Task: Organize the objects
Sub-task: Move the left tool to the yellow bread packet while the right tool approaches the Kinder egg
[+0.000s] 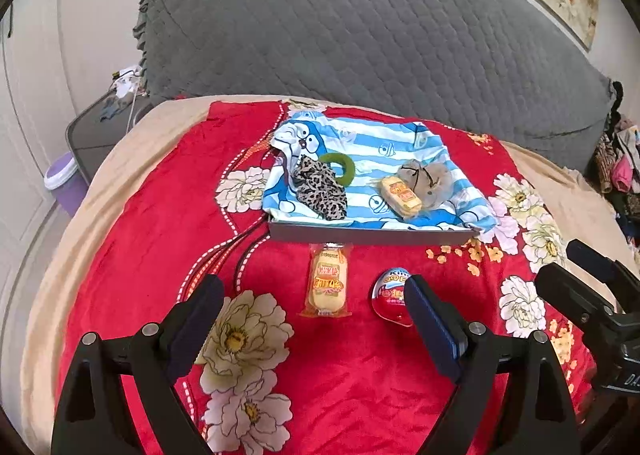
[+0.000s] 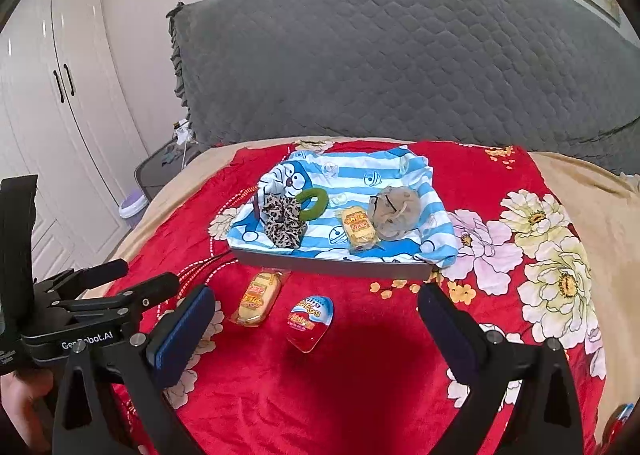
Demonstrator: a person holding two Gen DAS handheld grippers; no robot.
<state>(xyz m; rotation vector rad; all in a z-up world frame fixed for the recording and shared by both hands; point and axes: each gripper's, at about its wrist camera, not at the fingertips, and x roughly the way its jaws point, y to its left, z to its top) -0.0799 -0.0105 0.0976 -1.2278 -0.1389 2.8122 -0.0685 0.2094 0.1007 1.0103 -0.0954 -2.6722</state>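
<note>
Left wrist view: a shallow grey tray (image 1: 372, 236) sits on the bed's red floral blanket (image 1: 340, 375), lined with a blue striped cartoon cloth (image 1: 372, 143). Inside are a leopard scrunchie (image 1: 320, 191), a green ring (image 1: 344, 169), a yellow snack pack (image 1: 400, 197) and a grey pouch (image 1: 432, 179) touching it. Just in front of the tray, on the blanket, lie another snack pack (image 1: 326, 283) and a chocolate egg (image 1: 390, 295). Left gripper (image 1: 316, 319) and right gripper (image 2: 316, 319) both hang spread wide, empty, touching nothing.
</note>
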